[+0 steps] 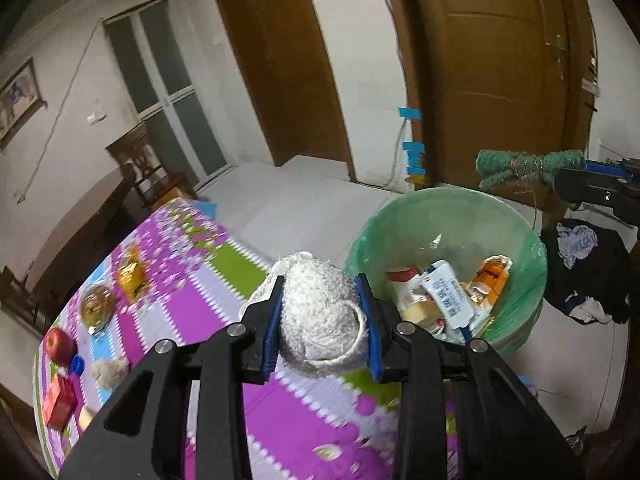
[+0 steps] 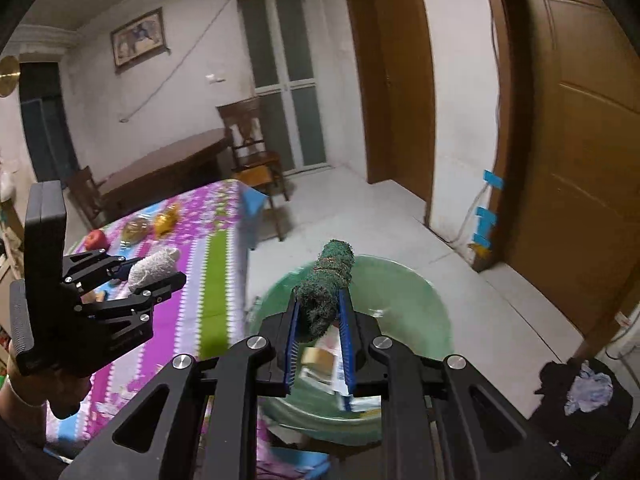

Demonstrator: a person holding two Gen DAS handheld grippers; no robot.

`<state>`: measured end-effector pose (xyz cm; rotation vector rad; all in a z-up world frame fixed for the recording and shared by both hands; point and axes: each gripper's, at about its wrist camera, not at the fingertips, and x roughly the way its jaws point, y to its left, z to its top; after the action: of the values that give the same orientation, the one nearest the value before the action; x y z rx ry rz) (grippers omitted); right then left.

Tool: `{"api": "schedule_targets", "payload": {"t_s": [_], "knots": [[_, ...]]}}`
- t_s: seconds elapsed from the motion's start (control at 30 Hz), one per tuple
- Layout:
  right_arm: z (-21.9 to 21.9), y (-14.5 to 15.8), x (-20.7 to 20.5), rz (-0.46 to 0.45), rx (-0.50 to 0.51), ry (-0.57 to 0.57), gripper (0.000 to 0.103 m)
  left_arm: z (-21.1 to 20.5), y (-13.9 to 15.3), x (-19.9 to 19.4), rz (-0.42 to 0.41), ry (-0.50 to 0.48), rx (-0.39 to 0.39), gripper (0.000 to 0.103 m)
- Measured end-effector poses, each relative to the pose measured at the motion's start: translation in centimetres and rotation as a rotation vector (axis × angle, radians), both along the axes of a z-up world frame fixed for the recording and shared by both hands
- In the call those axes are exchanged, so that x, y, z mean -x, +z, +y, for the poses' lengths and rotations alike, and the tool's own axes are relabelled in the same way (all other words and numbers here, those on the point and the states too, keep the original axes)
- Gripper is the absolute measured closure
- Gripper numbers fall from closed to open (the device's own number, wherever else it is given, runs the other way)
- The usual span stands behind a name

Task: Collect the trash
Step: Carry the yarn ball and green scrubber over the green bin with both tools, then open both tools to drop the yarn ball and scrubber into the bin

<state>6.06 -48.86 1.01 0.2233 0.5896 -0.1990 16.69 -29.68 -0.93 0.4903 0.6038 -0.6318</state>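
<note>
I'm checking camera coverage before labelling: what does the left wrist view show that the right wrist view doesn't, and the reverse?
Only the left wrist view shows the bin's contents clearly, such as a white tube and an orange packet, plus a red box on the table.

Only the right wrist view shows the whole left gripper from outside and the dark doorway.

Both show the white cloth wad, green cloth roll, green-lined bin, apple and black bag.
</note>
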Motion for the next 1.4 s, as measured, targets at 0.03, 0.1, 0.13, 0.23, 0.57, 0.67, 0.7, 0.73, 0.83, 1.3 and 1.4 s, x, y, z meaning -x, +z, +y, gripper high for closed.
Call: {"api": "schedule_targets", "payload": {"t_s": [0.03,0.1,0.13,0.23,0.57,0.67,0.7,0.73,0.83,1.3,1.4], "knots": [[-0.4,-0.2,0.0,0.005,0.001,-0.008,0.084,-0.5,-0.1,-0.1,0.007,-0.010,0.000,0.071],[-1.6,-0.5,0.1,0.019,0.003,-0.029,0.084,-1.5,-0.4,-0.2,0.016,-0.034,-0.002,0.071],[-1.9,-0.6,0.1,0.023,0.003,-0.034,0.084,-2.0,-0.5,-0.2,0.021,-0.046,-0.003,0.071],[-2.8,-0.9,0.1,0.037,0.008,-0.051,0.084,-3.6,-1.1,-0.3,0.061,-0.099,0.001,0.071],[-6.1,-1.7,-1.2,0.115,-0.022,-0.092,0.084,-7.6,-2.1,-1.3,0.189,-0.282,-0.004,0.071],[-7.0,-2.3,-1.6,0.140,-0.055,-0.092,0.084,-8.2,-2.6,-1.1,0.179,-0.306,-0.024,0.071],[-7.3,-2.6,-2.0,0.147,-0.071,-0.091,0.084,-8.4,-2.8,-1.1,0.181,-0.315,-0.028,0.071],[-7.6,-2.9,-2.2,0.154,-0.089,-0.090,0.084,-8.6,-3.1,-1.0,0.181,-0.318,-0.034,0.071],[-8.1,-3.7,-2.7,0.168,-0.130,-0.089,0.084,-8.9,-3.8,-1.1,0.185,-0.317,-0.047,0.071],[-7.7,-5.6,-4.2,0.190,-0.157,-0.077,0.084,-8.9,-5.9,-2.4,0.237,-0.271,-0.080,0.071],[-7.5,-5.8,-4.9,0.195,-0.156,-0.073,0.084,-8.8,-6.0,-2.8,0.242,-0.265,-0.074,0.071]]}}
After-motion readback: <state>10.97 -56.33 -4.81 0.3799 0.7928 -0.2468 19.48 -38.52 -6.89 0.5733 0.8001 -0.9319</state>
